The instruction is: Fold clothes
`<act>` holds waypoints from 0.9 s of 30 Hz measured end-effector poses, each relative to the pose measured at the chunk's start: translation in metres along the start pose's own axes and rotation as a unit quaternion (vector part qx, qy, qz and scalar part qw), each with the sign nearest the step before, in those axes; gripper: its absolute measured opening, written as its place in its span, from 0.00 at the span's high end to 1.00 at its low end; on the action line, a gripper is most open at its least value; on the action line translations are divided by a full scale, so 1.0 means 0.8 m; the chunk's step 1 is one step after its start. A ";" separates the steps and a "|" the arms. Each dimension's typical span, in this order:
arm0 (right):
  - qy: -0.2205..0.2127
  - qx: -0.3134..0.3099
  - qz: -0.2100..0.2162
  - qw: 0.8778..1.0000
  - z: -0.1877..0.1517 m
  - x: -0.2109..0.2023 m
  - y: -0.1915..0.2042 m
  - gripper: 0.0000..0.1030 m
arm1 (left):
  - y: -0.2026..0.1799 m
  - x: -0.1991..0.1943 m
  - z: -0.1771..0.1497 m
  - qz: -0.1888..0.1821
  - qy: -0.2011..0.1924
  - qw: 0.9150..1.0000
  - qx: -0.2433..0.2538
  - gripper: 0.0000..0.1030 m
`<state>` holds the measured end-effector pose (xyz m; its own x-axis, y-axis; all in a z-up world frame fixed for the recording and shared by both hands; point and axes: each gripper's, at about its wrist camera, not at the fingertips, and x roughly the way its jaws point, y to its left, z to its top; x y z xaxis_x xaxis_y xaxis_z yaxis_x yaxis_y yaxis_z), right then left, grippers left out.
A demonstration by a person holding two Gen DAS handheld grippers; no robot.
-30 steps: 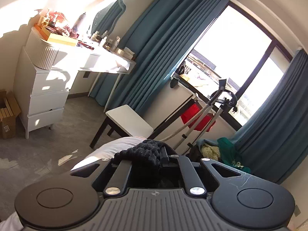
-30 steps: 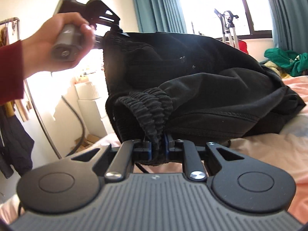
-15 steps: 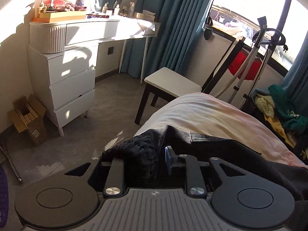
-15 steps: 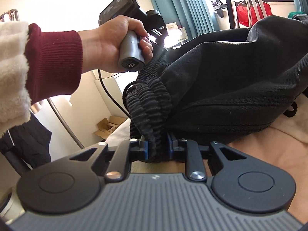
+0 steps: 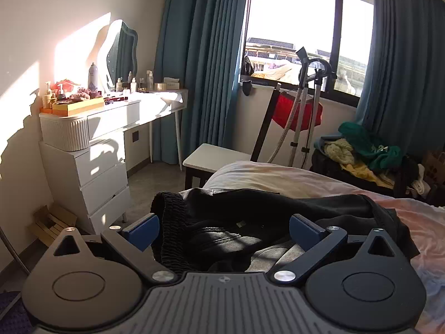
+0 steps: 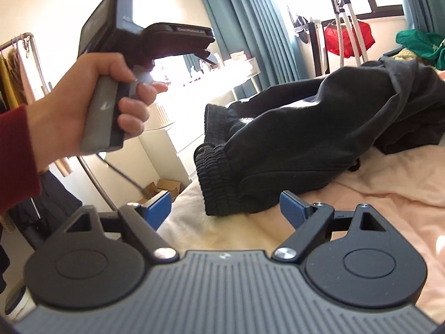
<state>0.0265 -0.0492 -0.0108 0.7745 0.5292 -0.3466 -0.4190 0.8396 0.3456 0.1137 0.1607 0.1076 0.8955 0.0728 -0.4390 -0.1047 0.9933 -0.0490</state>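
Observation:
A pair of black trousers (image 6: 306, 139) with a ribbed elastic waistband (image 6: 217, 178) lies heaped on the pink bed sheet (image 6: 375, 203). My right gripper (image 6: 225, 208) is opening, its blue pads wide apart just in front of the waistband and not touching it. In the left wrist view the same black trousers (image 5: 250, 222) lie under my left gripper (image 5: 224, 231), whose jaws are opening; the waistband (image 5: 169, 231) lies loose between the pads, unpressed. A hand in a red sleeve (image 6: 91, 105) holds the left gripper's handle up at the left of the right wrist view.
A white dresser (image 5: 91, 164) with bottles and a mirror stands at the left wall, a white stool (image 5: 214, 158) beside the bed. A garment steamer (image 5: 306, 105) and a pile of green and yellow clothes (image 5: 361, 147) sit under the window. A clothes rail (image 6: 19, 64) stands far left.
Both grippers have let go of the waistband and spread wide. The trousers, held up before, have dropped onto the bed. The left gripper swung and rolled level.

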 end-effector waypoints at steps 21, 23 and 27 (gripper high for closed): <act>-0.118 -0.043 -0.153 0.980 0.032 -0.188 -0.178 0.16 | -0.138 -0.153 -0.196 -0.086 -0.049 0.993 0.064 0.00; -0.107 -0.036 -0.169 0.979 0.016 -0.181 -0.182 0.16 | -0.133 -0.143 -0.205 -0.079 -0.038 0.994 0.061 0.00; -0.101 -0.040 -0.171 0.979 0.013 -0.166 -0.177 0.16 | -0.127 -0.133 -0.207 -0.077 -0.032 0.995 0.058 0.00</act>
<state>-0.0117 -0.2398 -0.0049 0.9503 0.1880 -0.2483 -0.1493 0.9746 0.1667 -0.0426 0.0372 0.0105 0.9232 -0.0790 -0.3761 0.0831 0.9965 -0.0054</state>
